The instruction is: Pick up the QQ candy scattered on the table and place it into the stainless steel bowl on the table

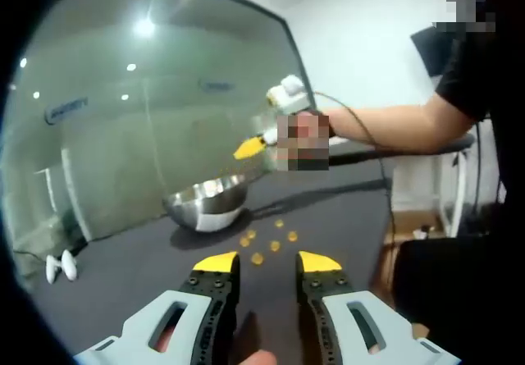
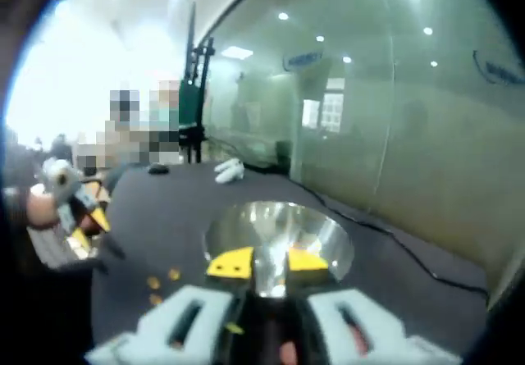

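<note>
Left gripper view: left gripper (image 1: 268, 262), jaws spread, near orange QQ candy (image 1: 264, 242) scattered on dark table (image 1: 344, 217), stainless steel bowl (image 1: 207, 201) beyond; right gripper view: right gripper (image 2: 268, 263), jaws parted, empty, above bowl.

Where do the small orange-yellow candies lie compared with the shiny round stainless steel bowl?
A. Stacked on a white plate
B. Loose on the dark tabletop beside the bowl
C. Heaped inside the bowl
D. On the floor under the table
B: in the left gripper view the small orange-yellow candies lie scattered on the dark tabletop, beside the shiny round stainless steel bowl.
</note>
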